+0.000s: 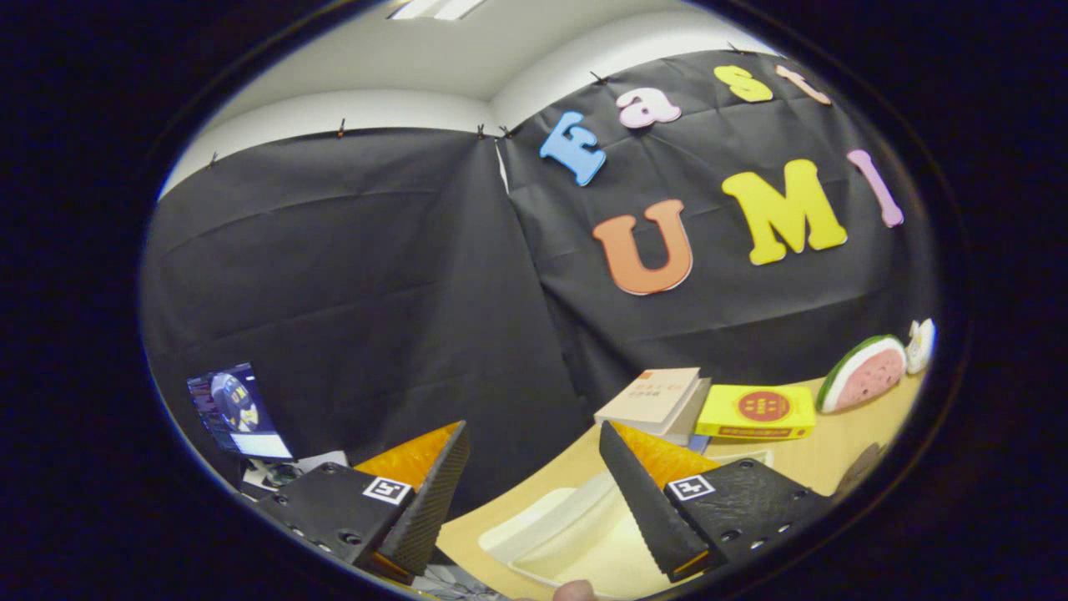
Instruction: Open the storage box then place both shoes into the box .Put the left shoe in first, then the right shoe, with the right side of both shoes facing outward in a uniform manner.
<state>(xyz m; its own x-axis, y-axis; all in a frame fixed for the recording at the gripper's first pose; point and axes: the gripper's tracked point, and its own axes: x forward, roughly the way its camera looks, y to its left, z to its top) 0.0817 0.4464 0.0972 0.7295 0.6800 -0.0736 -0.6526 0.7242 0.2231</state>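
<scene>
Gripper view:
Gripper [534, 455]: fingers spread apart, holding nothing.
Storage box [576, 526]: pale cream, shallow, flat on the tabletop [826, 455] between the fingers.
Tabletop: light wood, two books [655, 401], watermelon slice [863, 373] beyond.

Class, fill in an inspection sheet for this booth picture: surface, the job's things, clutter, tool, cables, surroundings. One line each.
Surface: light wooden table, seen at a tilt.
Job's things: pale storage box lying on the table between and just below the fingers; whether it is open cannot be told; no shoes seen.
Clutter: beige book and yellow box side by side beyond the fingers; watermelon slice toy further along by the wall.
Tool: tool open, fingers spread wide, holding nothing.
Cables: nothing seen.
Surroundings: black cloth wall; a screen beside the table; a fingertip by the box's near edge.
</scene>
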